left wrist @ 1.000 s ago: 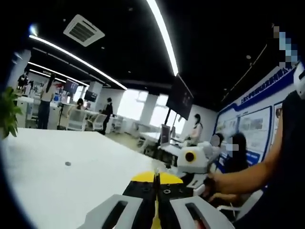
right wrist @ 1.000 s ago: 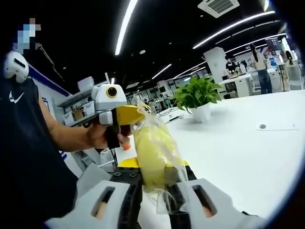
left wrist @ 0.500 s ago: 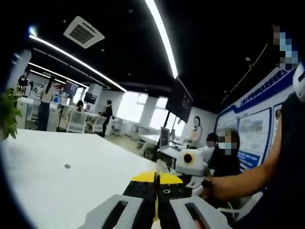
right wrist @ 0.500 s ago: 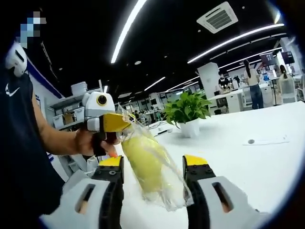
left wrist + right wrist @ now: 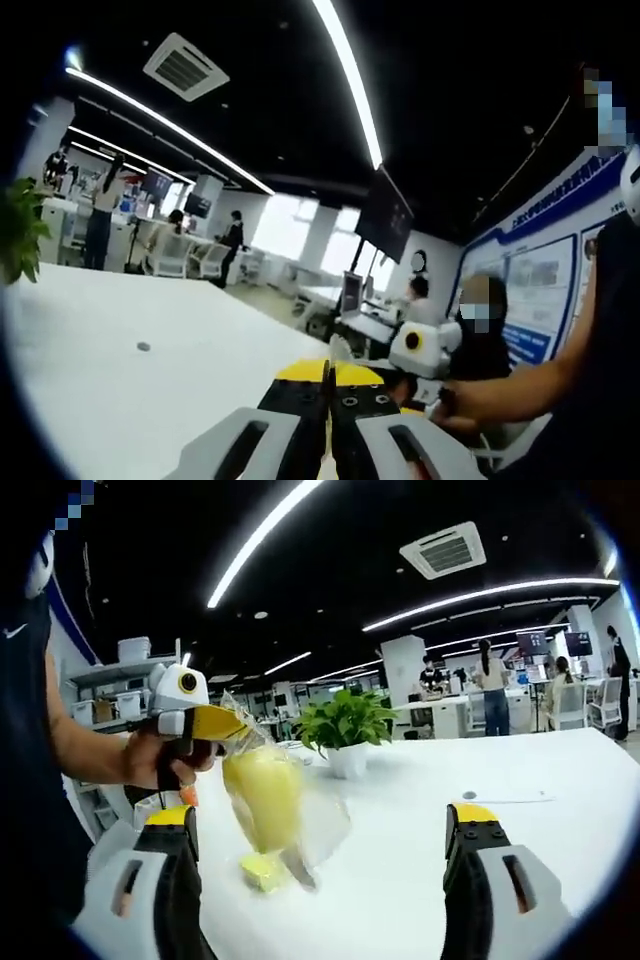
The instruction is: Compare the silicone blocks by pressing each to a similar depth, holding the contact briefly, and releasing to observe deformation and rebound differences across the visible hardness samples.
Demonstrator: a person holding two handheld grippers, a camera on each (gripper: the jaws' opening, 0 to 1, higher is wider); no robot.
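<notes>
A: Right tongs [image 5: 320,825] first. State?

B: Jaws spread wide, yellow-tipped, nothing between them. The bagged block hangs in the gap on the left side but neither jaw touches it.

A: Left tongs [image 5: 328,385]?

B: In the left gripper view the jaws are pressed together, tips meeting. Seen from the right gripper view, the left tongs [image 5: 232,726] pinch the top of a clear plastic bag [image 5: 305,815], held up in the person's hand [image 5: 152,760].

A: And the sample?

B: A yellow silicone block [image 5: 263,795] hangs inside that bag, above the white table [image 5: 400,880]. A smaller yellow block [image 5: 262,870] lies on the table just under it, partly behind the bag.

A: Surroundings?

B: Potted plant [image 5: 342,730] farther back on the table, a small dark dot [image 5: 470,796] on the table to the right. Open office beyond, people standing far off.

A: Which step?

B: Looks like the release part of a squeeze: right jaws open wide, block free to recover its shape. I can't judge rebound from here.

A: Next move?

B: Likely either close the right tongs on the hanging block to a matched depth, or set it down and go for the block on the table. Keep the bag steady so it doesn't swing.
</notes>
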